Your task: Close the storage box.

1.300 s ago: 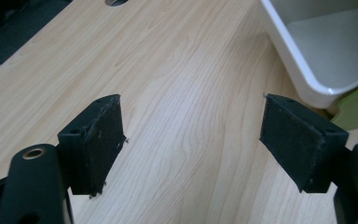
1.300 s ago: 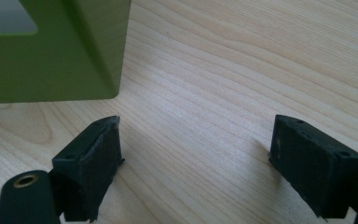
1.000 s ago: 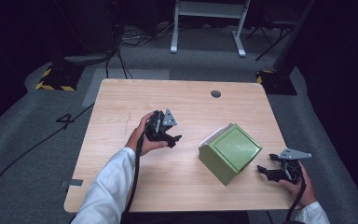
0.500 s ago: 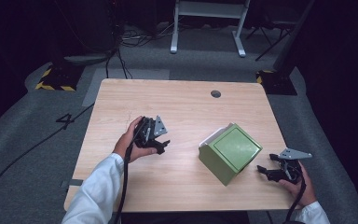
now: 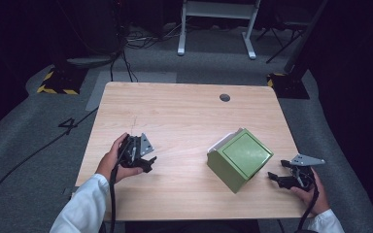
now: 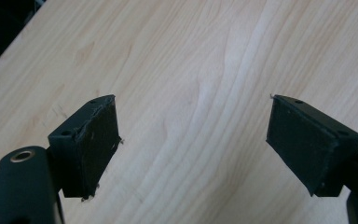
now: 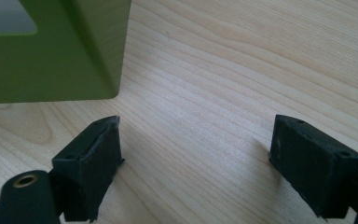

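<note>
A light wooden table (image 5: 184,111) with a round cable hole (image 5: 225,97) near its far edge stands on grey carpet (image 5: 34,160). Beyond the table's far edge rises a white metal frame (image 5: 217,26) (its top cut off), amid loose black cables (image 5: 136,39). Yellow-and-black hazard-striped blocks (image 5: 58,82) sit off the table's far corners; the surroundings are dark.

White sleeves (image 5: 85,211) cover both forearms; each black gripper, left (image 5: 143,162) and right (image 5: 279,178), carries a grey triangular plate and black cable.
</note>
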A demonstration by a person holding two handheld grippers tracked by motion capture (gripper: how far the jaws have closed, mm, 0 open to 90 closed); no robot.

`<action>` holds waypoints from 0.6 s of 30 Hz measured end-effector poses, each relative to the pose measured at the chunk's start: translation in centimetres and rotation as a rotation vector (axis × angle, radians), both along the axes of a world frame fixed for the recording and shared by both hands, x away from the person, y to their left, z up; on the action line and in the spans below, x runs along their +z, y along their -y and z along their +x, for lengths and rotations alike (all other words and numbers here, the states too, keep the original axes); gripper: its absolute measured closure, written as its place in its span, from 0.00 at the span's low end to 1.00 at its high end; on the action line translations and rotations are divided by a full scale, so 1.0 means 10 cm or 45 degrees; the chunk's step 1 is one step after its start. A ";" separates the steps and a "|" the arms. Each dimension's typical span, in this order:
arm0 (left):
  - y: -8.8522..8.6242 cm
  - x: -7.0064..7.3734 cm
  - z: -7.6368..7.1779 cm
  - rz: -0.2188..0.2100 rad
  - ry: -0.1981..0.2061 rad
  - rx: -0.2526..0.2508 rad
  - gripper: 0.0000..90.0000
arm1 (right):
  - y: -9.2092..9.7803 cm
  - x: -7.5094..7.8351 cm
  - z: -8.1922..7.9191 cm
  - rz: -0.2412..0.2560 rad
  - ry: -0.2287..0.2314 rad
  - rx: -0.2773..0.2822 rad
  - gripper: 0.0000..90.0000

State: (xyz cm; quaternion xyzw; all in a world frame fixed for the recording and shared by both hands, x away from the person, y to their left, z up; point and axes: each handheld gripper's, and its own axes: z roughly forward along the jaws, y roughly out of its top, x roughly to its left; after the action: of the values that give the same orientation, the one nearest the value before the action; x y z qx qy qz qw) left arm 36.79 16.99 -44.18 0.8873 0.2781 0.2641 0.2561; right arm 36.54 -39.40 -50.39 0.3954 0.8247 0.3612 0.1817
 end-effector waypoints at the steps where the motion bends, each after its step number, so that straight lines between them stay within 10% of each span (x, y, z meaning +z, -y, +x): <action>1: -0.04 -0.03 -0.03 -0.011 -0.005 0.010 0.19 | 0.00 0.00 0.00 0.000 0.000 0.000 0.18; 18: -0.64 -0.54 -0.33 -0.206 -0.147 0.246 0.20 | 0.00 0.00 0.00 0.006 -0.003 -0.001 0.18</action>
State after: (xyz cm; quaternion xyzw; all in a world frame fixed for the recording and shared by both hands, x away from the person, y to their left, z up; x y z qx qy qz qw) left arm 33.46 23.34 -49.55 0.8466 0.3969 0.2125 0.2839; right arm 36.53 -39.42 -50.40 0.3964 0.8240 0.3625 0.1799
